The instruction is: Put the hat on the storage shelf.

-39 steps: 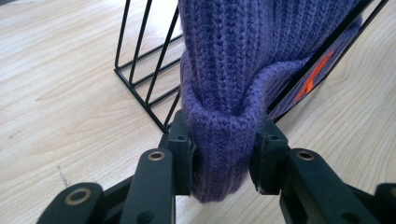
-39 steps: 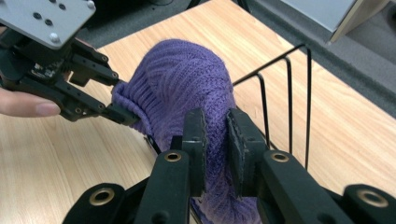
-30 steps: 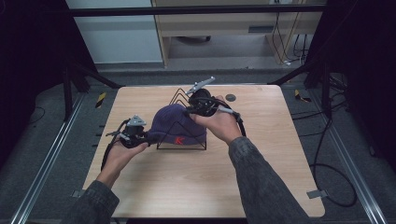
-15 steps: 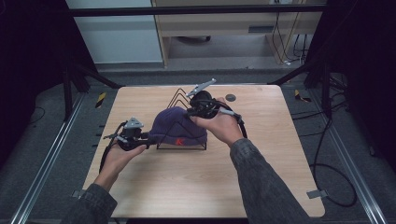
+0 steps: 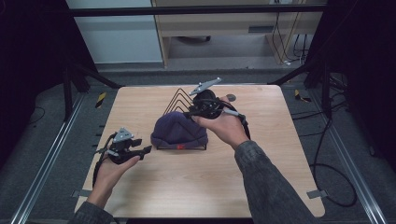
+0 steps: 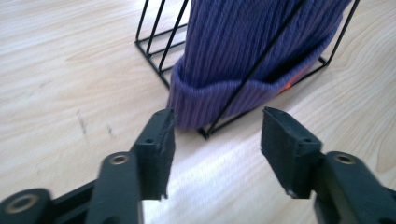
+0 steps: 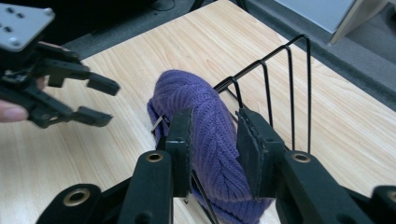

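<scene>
While the purple knit hat (image 5: 179, 130) sits draped over the black wire rack (image 5: 180, 99) on the wooden table (image 5: 261, 177), both tongs stand beside it.
At the rack's left, the left gripper (image 5: 144, 150) is off the hat, its jaws just opened and empty. At the rack's far right end, the right gripper (image 7: 214, 142) straddles the hat's crown, jaws just easing apart, pads flanking the knit.

My table (image 5: 154, 186) is light wood with rounded corners. A black wire rack (image 5: 176, 100) stands on it near the middle. A small dark round disc (image 5: 231, 98) lies beyond the rack, toward the far edge.
</scene>
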`<state>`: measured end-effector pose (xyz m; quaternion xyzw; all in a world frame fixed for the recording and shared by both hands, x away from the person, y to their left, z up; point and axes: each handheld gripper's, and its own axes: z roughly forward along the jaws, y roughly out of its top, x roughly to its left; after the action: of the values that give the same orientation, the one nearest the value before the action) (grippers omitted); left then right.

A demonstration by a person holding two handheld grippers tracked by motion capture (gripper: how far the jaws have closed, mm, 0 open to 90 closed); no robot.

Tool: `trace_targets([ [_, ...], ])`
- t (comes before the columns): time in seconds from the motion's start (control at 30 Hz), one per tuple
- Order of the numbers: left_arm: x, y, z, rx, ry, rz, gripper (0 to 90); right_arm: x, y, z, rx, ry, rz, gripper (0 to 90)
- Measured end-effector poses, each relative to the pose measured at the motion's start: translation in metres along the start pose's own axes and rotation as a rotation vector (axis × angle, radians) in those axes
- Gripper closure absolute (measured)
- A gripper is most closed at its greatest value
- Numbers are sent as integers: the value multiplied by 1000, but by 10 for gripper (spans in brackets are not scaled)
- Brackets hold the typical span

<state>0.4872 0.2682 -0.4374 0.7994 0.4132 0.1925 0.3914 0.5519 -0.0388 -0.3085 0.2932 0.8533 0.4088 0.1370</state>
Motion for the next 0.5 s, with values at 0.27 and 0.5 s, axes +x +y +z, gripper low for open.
trace_targets([
  [0.27,-8,-13,3,50,20,-28,254,1,2,-12,-20,-25,4,604],
  [0.5,-5,-25,13,111,30,-58,178,-1,1,-21,-37,-37,9,555],
])
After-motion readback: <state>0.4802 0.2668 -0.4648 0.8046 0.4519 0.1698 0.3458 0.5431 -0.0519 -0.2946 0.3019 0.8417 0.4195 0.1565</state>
